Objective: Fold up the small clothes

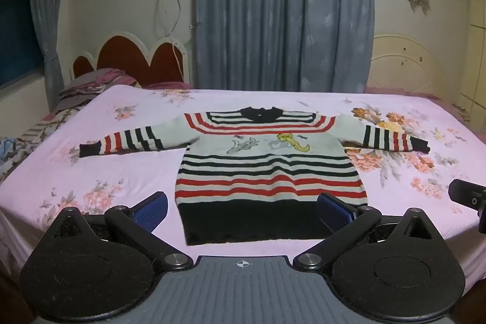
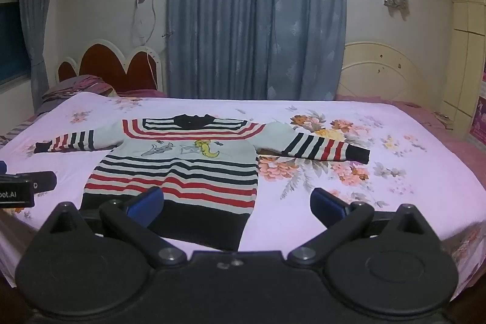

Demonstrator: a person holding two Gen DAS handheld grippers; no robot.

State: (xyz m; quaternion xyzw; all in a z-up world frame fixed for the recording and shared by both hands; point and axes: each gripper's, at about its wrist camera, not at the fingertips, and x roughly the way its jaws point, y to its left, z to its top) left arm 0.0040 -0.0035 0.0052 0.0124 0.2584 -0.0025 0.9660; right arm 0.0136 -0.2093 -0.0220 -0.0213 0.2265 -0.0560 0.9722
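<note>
While the striped sweater (image 1: pixel 267 169) lies flat and face up across the middle of the bed (image 1: pixel 127 172), both sleeves stretched out sideways and the dark collar away from the cameras, nothing has been folded yet. The left hand-held gripper (image 1: pixel 241 210) hangs above the near edge of the bed with its blue pads spread wide and nothing between them; the dark hem band sits just beyond its fingertips. The right hand-held gripper (image 2: pixel 237 207) is equally wide and empty, hovering over the hem's right corner and the bare sheet beside it.

The sensible first step looks to be a sleeve fold. To do it well, each gripper should come down onto a cuff or shoulder seam, pinch only the knit and not the floral sheet beneath, then carry the sleeve across the chest so its edge lines up with the body's side. Thick knit tends to slump, so lifting low and laying it down slowly should keep the stripes straight.

There is open sheet on both sides of the sweater, more on the right, where the printed flowers lie under the right sleeve (image 2: pixel 328 149). The left sleeve (image 1: pixel 121 141) ends nearer the bedding piled at the headboard side. The hem lies close to the near edge of the bed, so pulling the garment this way risks dragging it off.
</note>
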